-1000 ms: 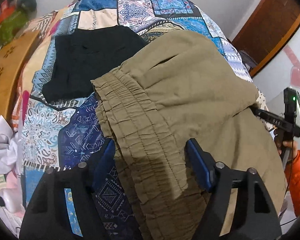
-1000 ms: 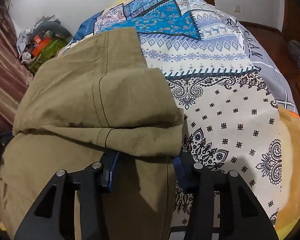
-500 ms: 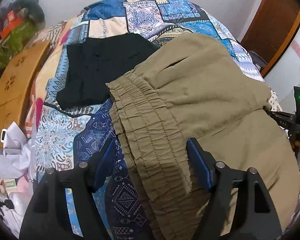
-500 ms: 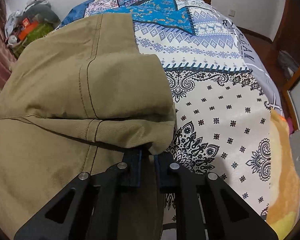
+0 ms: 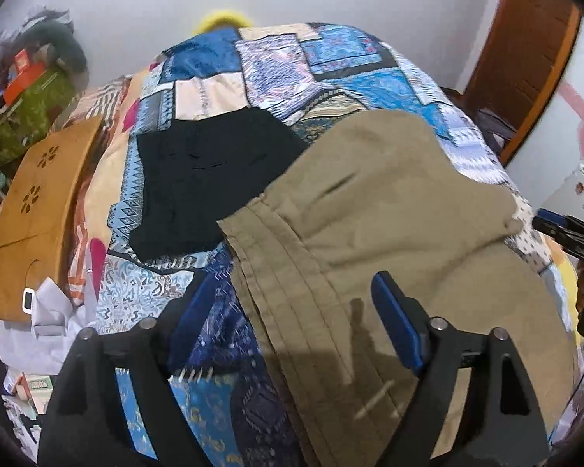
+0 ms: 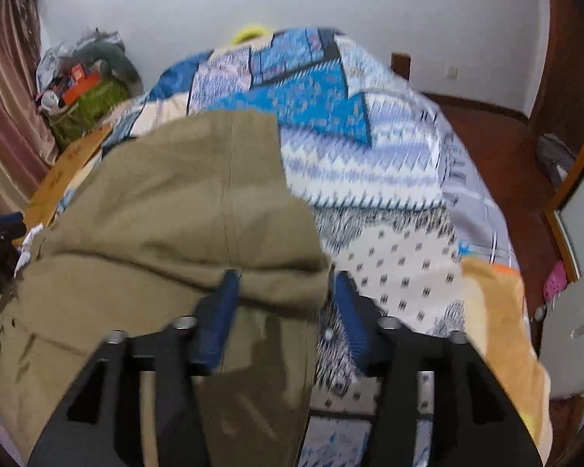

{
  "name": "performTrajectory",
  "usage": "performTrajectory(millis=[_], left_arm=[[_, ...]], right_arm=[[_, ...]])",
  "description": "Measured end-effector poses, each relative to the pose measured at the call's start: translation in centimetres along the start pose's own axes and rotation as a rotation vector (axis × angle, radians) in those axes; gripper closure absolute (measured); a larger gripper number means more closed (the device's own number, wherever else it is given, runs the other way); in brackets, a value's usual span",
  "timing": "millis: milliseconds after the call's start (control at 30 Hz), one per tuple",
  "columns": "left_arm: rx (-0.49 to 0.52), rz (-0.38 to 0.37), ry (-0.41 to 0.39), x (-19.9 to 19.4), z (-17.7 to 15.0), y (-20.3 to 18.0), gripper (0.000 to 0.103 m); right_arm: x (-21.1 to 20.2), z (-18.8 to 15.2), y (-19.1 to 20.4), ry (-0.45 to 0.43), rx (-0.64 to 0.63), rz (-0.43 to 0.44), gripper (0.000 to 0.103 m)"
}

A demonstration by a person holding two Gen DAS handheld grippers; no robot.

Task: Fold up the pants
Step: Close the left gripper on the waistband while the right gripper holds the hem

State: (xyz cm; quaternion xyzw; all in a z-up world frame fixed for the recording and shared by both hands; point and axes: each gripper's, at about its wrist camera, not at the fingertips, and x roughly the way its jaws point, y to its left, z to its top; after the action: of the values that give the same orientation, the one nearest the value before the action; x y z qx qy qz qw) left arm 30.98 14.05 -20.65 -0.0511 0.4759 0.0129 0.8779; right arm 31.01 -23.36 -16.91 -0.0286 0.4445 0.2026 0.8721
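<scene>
Now both spread, the left hand-held gripper (image 5: 292,323) and right hand-held gripper (image 6: 288,311) straddle limp olive pants (image 5: 389,225); best pinched at the thick waistband toward nine o'clock.

The left gripper (image 5: 296,319) fills the lower part of its own wrist view, its 2 black arms rising from the bottom edge and ending in blue pads (image 5: 395,325). The jaws stand wide apart, one pad at lower left of centre, the other at lower right, with nothing pinched between them.

The right gripper (image 6: 288,313) sits low in the centre of its wrist view, also with 2 black arms and blue pads (image 6: 218,317). Its jaws are parted, narrower than the left's, and grip nothing. In the left wrist view it also shows at the far right edge, dark and partly cut off.
</scene>
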Motion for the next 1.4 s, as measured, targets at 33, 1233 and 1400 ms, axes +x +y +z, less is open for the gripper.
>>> performTrajectory(millis=[33,1233,1400], left_arm=[[-0.01,-0.007,0.014,0.6,0.2,0.2,0.019],[0.048,0.125,-0.04,0.5,1.3,2.4,0.008],[-0.025,0.136,-0.054,1.1,3.7,5.7,0.005]], right_arm=[[0.4,0.3,-0.1,-0.003,0.002,-0.013,0.048],[3.6,3.2,2.5,0.146,-0.158,-0.086,0.056],[1.1,6.2,3.5,0.0,-0.138,-0.068,0.027]])
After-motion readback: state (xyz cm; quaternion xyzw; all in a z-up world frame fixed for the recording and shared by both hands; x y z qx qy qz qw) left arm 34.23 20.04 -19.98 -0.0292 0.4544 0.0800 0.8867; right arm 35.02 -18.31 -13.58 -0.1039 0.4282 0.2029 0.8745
